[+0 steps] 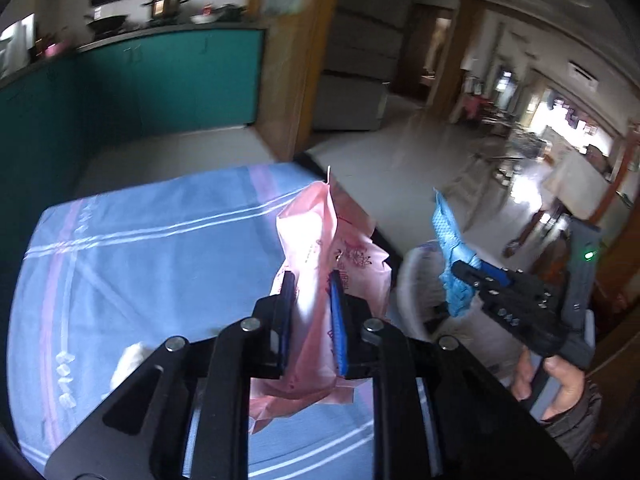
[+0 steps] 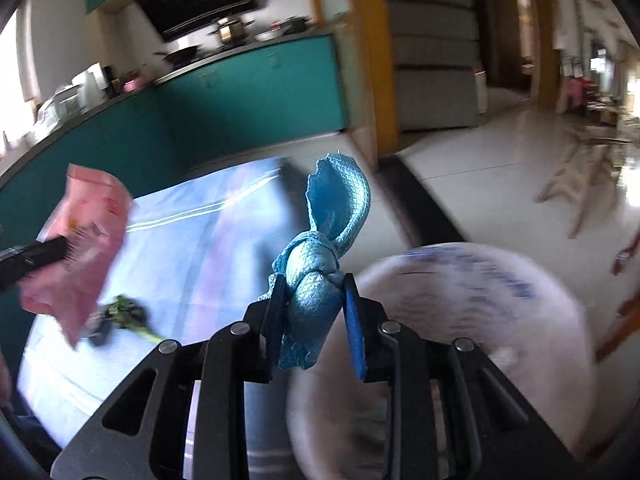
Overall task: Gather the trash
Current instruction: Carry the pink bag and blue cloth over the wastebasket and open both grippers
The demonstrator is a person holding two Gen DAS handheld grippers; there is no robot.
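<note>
Just below my right gripper, fingers clamped on the blue cloth, sits the white bin; left gripper farther, pinching the pink wrapper

white bin motion-blurred; green scrap on tablecloth, perhaps vegetable, too smeared to tell.

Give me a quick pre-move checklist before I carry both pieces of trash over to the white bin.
1. Left gripper shut on the pink wrapper: ok.
2. Right gripper shut on the blue cloth: ok.
3. Both items lifted off the tablecloth: ok.
4. White bin beside the table, mouth open: ok, though blurred.
5. Table cleared: not ok, green scrap remains.
6. Room left in the bin: cannot tell.
</note>
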